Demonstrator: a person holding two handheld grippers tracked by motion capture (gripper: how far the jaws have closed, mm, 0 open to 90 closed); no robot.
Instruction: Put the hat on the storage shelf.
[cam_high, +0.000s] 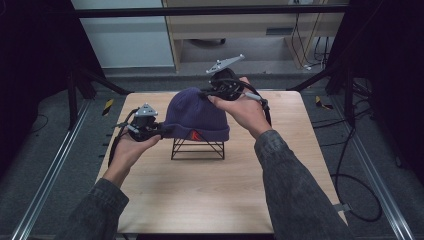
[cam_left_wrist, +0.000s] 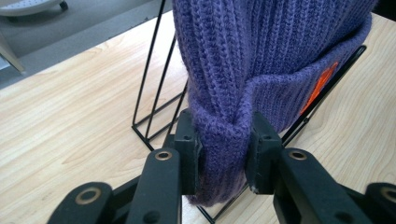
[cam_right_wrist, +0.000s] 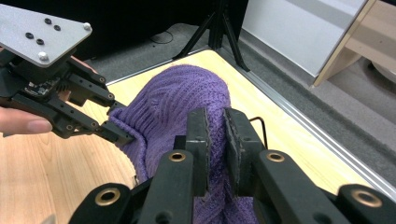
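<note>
Over the black wire stand on the pale wooden desk sits the purple ribbed knit beanie. Left tongs clamp its cuff, right tongs pinch its crown, probably mid-fitting; next, an even two-handed pull.

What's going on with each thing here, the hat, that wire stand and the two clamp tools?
Purple knit hat: draped over the stand, cuff folded up, pinched on two sides.
Black wire stand: upright on the wooden table, under the hat.
Left gripper: shut on a fold of the hat's cuff.
Right gripper: shut on a fold of the hat's knit.
</note>
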